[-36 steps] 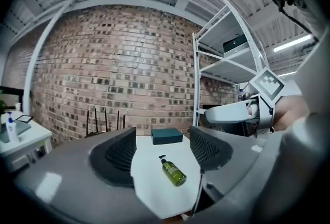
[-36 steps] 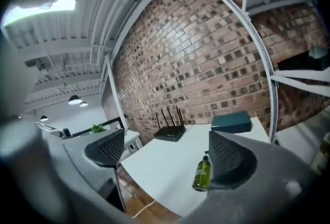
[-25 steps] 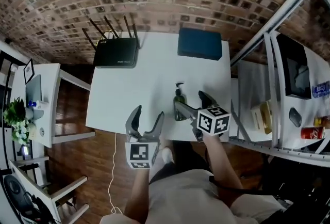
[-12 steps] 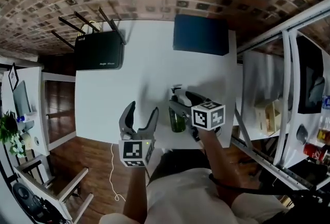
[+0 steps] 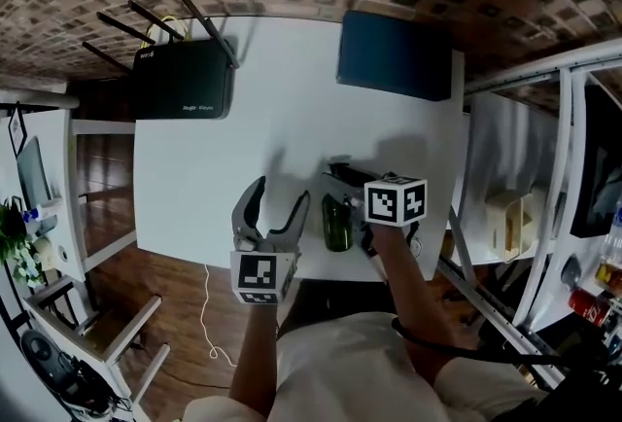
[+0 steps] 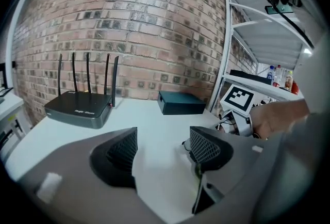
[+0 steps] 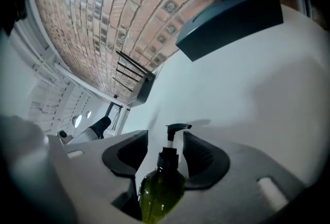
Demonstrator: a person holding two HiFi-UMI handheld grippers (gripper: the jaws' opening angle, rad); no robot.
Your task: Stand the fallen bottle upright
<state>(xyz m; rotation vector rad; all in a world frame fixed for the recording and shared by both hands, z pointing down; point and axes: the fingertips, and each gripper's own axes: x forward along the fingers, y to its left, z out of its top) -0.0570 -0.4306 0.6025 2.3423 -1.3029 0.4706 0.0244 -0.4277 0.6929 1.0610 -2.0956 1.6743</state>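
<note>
A dark green pump bottle (image 5: 337, 224) rests near the front edge of the white table (image 5: 233, 158). My right gripper (image 5: 342, 192) has come in over it from the right. In the right gripper view the bottle (image 7: 161, 187) sits between the jaws with its black pump head pointing outward. My right gripper (image 7: 165, 148) is closing, and a little gap still shows beside the neck on each side. My left gripper (image 5: 277, 206) hangs open at the table's front edge, left of the bottle. Nothing is between the fingers of the left gripper (image 6: 162, 148).
A black router (image 5: 180, 89) with several antennas stands at the table's back left. A dark blue box (image 5: 394, 55) lies at the back right. White metal shelving (image 5: 505, 216) runs along the right side. A brick wall (image 6: 154, 37) is behind the table.
Both grippers have come down toward the table. The right one has rolled, settled around the bottle and narrowed its jaws. The left one stays open.
</note>
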